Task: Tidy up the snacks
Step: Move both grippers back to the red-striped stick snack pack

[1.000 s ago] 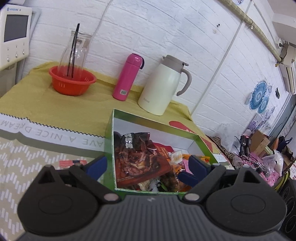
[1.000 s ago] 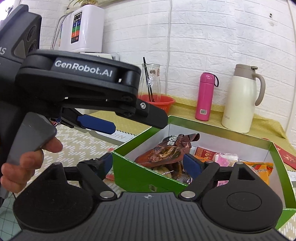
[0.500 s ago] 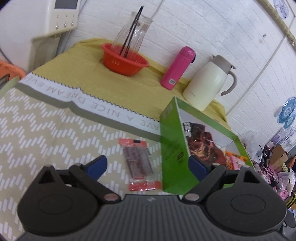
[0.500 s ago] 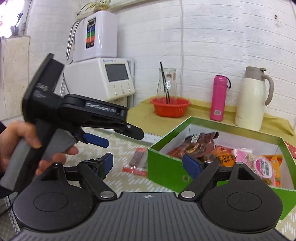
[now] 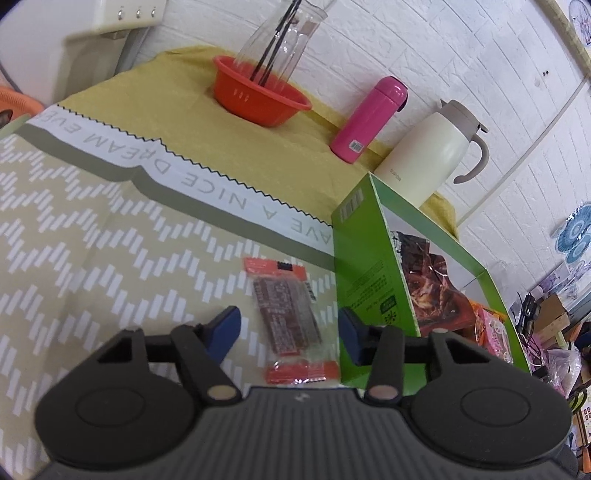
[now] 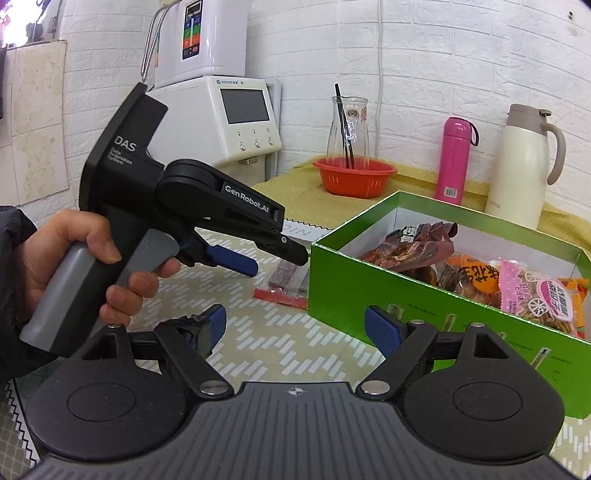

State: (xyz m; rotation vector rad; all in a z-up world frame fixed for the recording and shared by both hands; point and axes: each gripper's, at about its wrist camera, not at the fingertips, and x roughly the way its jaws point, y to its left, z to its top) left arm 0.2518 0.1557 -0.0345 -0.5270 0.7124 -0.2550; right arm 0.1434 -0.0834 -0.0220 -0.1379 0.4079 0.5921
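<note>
Since the earlier frames, the left gripper has been swung off the green snack box & lowered over a flat snack packet w/ red ends, lying on the chevron-patterned counter just beside the box's short wall. Its fingers have just been closing; they are now seen partly narrowed, one each side of the packet, w/ a gap left on both sides, so no pinch is shown. In the right wrist view the left gripper is seen held in a person's hand, tilted down toward the same packet.

The right gripper is held near the box's long wall, fingers spread wide, nothing between them.

The box is seen open-topped & part filled: a brown foil bag at the far end, an orange pack & a pink cracker pack nearer the other end.

At the back, on the yellow cloth, are set an orange colander bowl w/ a glass carafe in it, a pink flask & a cream thermal jug.
</note>
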